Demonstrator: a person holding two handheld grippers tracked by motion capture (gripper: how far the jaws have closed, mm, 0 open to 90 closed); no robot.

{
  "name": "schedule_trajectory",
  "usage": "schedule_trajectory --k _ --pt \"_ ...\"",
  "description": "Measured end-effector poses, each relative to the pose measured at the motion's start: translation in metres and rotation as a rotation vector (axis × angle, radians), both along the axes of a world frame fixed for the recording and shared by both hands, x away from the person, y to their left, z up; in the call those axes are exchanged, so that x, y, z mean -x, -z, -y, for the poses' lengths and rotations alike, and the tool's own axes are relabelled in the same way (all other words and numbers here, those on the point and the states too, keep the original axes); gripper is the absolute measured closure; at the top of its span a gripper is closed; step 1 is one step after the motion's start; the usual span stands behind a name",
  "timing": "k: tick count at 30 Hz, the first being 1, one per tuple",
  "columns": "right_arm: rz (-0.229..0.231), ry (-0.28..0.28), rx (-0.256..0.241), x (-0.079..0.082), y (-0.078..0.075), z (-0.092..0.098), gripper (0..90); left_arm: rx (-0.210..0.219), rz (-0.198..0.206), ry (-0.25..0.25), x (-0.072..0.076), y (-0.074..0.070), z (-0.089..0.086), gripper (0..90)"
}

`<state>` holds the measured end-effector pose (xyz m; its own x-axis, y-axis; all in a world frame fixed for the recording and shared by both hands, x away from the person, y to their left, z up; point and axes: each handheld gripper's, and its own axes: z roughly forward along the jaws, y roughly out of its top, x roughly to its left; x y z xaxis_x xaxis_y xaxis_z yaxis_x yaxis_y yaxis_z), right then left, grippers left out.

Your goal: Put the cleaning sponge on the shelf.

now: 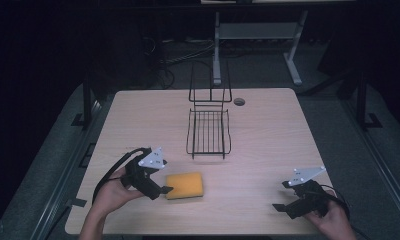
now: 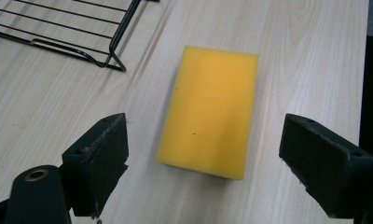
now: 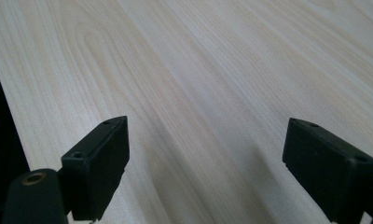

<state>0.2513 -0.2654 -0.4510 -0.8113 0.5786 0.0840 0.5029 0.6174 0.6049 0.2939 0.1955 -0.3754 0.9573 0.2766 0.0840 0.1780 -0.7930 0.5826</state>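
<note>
A yellow sponge (image 1: 185,185) lies flat on the light wooden table (image 1: 268,135), near its front edge and left of centre. My left gripper (image 1: 160,190) is just left of it, open, its jaws pointing at the sponge's short end. In the left gripper view the sponge (image 2: 210,109) lies lengthwise ahead, between the lines of the two wide-apart jaws, untouched by either. At the front right corner of the table my right gripper (image 1: 283,207) is open over bare wood, and in the right gripper view nothing sits between its jaws (image 3: 205,170).
A black wire rack (image 1: 208,131) with a tall upright back stands at the table's middle, beyond the sponge; its corner (image 2: 100,51) shows in the left gripper view. A small round hole (image 1: 239,101) is near the far edge. Dark floor and table legs lie behind.
</note>
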Motion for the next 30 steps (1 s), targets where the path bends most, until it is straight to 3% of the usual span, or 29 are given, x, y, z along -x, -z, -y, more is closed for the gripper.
schedule_trajectory --k 16,25,30 --pt "0.006 -0.025 -0.007 0.001 -0.003 -0.006 14.1 -0.051 -0.048 0.022 -0.012 0.017 0.018 15.0" --pt "0.007 -0.029 -0.009 0.001 -0.003 -0.006 14.1 -0.099 -0.077 0.033 -0.017 0.029 0.028 15.0" --pt "0.007 -0.028 -0.012 0.001 -0.003 -0.006 14.1 -0.093 -0.091 0.041 -0.019 0.034 0.029 15.0"
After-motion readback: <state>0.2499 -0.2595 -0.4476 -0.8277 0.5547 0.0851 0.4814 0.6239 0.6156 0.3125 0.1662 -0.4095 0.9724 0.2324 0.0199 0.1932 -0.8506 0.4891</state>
